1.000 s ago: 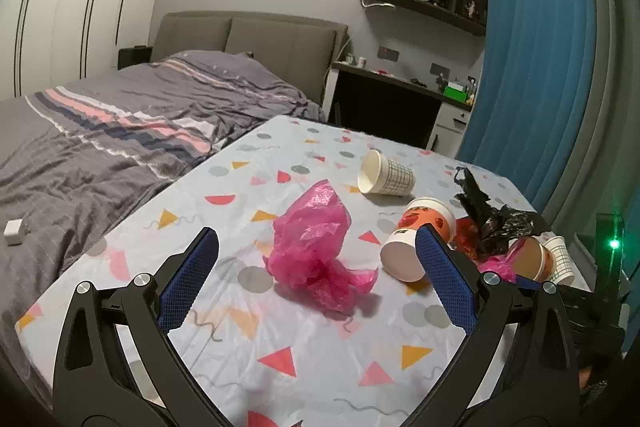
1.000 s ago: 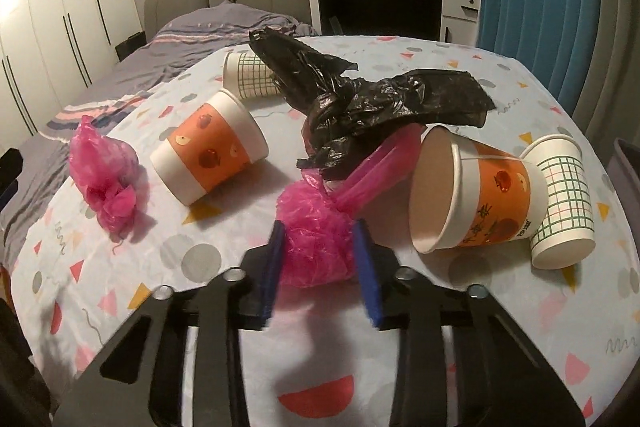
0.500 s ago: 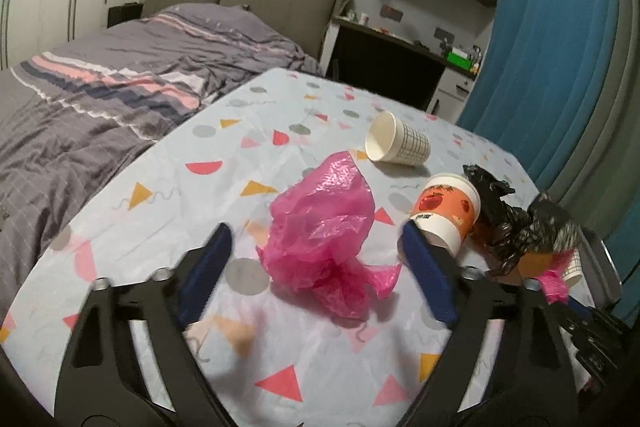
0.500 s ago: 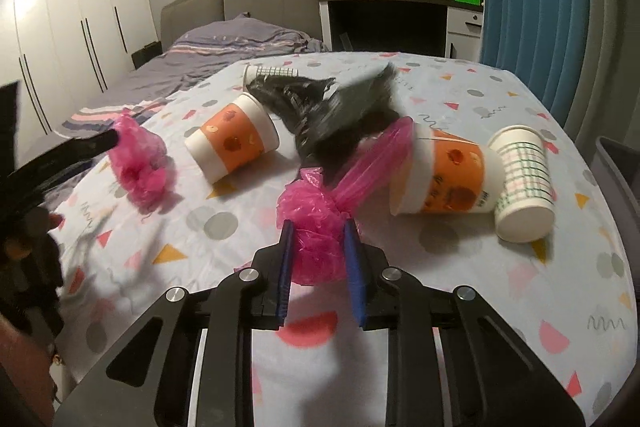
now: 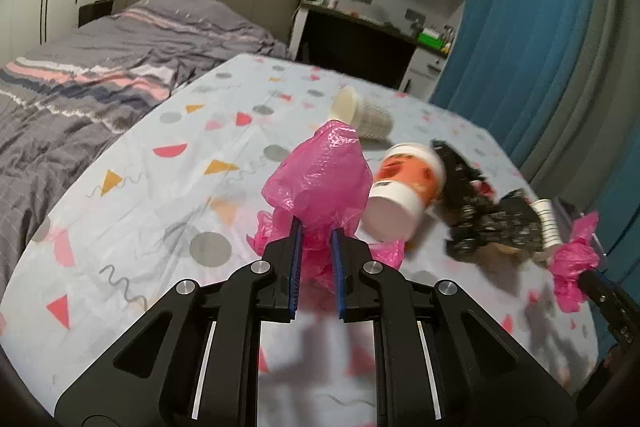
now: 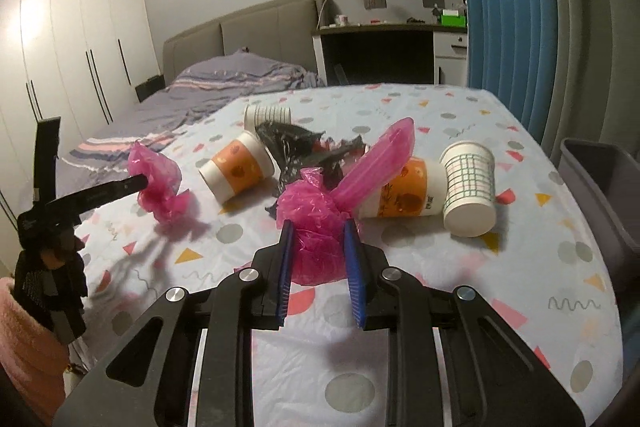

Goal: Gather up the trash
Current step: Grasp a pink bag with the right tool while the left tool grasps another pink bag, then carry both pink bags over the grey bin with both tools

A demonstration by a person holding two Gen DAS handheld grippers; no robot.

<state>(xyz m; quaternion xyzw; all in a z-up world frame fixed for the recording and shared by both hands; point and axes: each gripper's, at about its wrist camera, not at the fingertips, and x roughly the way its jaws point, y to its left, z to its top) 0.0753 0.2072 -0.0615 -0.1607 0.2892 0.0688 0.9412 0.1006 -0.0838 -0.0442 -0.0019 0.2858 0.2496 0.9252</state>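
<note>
Left wrist: the left gripper (image 5: 316,239) is closing its jaws on a crumpled pink bag (image 5: 320,183) resting on the table (image 5: 160,187). Right wrist: the right gripper (image 6: 318,243) clamps a second pink bag (image 6: 316,215); the grey bin (image 6: 600,179) stands to its right.

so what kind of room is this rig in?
A bedroom, most likely: a bed with a padded headboard, tall white wardrobes, and a desk beside blue curtains.
</note>
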